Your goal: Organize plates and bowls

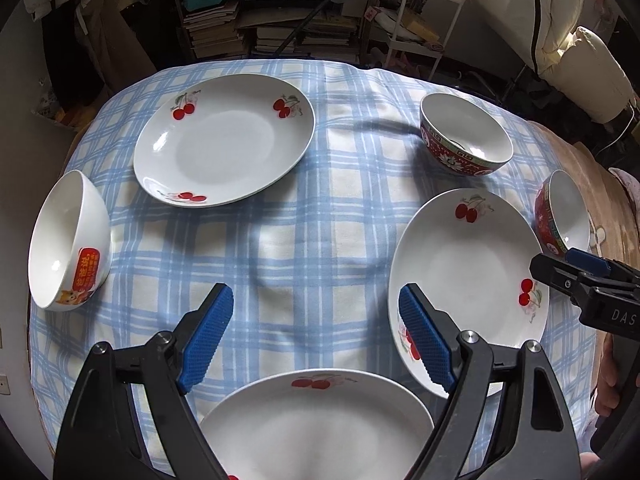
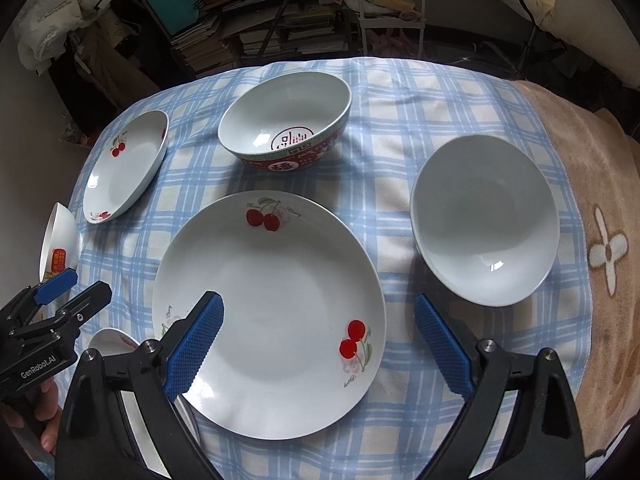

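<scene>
Three white cherry plates lie on the checked tablecloth: a far-left one (image 1: pixel 224 140) (image 2: pixel 126 166), a right one (image 1: pixel 468 280) (image 2: pixel 268 312), and a near one (image 1: pixel 316 428). A red bowl (image 1: pixel 466 134) (image 2: pixel 286 122) stands at the back. A second bowl (image 1: pixel 562 212) (image 2: pixel 484 220) stands at the right. A white bowl with an orange label (image 1: pixel 68 240) (image 2: pixel 58 242) sits at the left edge. My left gripper (image 1: pixel 316 334) is open and empty above the near plate. My right gripper (image 2: pixel 318 344) is open and empty over the right plate's near rim.
The blue-and-white cloth (image 1: pixel 312 220) covers a round table, with a tan blanket (image 2: pixel 600 208) along its right side. Bookshelves (image 1: pixel 272 12) and a white cart (image 1: pixel 424 20) stand behind the table. The right gripper's body (image 1: pixel 588 284) shows at the left view's right edge.
</scene>
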{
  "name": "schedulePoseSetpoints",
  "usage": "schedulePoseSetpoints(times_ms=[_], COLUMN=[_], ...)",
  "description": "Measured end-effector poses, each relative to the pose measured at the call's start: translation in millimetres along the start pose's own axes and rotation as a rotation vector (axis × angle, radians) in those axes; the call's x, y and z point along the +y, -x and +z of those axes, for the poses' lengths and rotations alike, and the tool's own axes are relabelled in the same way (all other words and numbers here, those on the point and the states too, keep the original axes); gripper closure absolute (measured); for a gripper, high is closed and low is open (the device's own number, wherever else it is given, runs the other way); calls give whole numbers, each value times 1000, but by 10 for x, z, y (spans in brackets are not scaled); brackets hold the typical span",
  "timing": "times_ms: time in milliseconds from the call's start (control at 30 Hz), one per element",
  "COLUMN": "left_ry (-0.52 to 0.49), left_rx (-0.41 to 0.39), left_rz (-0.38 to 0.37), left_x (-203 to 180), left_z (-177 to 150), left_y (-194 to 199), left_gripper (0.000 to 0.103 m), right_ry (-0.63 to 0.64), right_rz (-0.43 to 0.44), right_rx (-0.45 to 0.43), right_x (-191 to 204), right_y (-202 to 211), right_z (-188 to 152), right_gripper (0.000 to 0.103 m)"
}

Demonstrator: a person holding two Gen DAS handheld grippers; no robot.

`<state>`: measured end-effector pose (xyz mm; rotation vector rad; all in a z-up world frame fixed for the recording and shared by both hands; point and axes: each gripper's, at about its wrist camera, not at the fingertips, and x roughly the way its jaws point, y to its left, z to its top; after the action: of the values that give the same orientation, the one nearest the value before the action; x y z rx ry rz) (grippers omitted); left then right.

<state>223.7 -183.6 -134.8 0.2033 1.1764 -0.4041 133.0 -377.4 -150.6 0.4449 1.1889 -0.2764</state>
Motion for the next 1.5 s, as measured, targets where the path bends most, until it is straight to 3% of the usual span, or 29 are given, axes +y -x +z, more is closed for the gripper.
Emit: schedulePoseSetpoints(times_ms=[300, 400, 500, 567, 733, 1000, 1100, 1167, 1200, 1500], left_ry=[-48, -56, -48, -51, -60, -52, -35, -25, -18, -27], left_rx=[55, 75, 105, 117, 130, 143, 155, 153, 152, 131], left_rz=[24, 31, -6, -18, -51, -72, -102, -100, -103, -111], left_x=[-263, -304, -318, -347, -425, -504, -544, -546, -540, -492], left_z=[24, 10, -3, -10, -43, -34, -4, 0, 1, -34], left_y=[-304, -392, -467, -507, -574, -648, -694, -704, -707, -623], left_gripper=[19, 19, 32, 48, 65, 72, 82, 83, 83, 86], right_ry=[-61, -86, -101, -106, -114, -149, -150, -154, -154, -120], right_rz=[55, 64, 70, 71, 36, 52, 58, 63, 64, 61], right_rx=[35, 58, 74, 91, 104, 119, 127, 136, 141, 114], right_x=[-152, -203, -245, -261, -292, -373, -394, -402, -403, -360], right_y=[-113, -162, -212, -246, -302, -354, -381, -412, -429, -410], right_z=[-19, -33, -53, -63, -82, -73, -70, -71, -71, -81], right_gripper=[4, 21, 35, 49, 49, 51, 65, 80, 82, 83])
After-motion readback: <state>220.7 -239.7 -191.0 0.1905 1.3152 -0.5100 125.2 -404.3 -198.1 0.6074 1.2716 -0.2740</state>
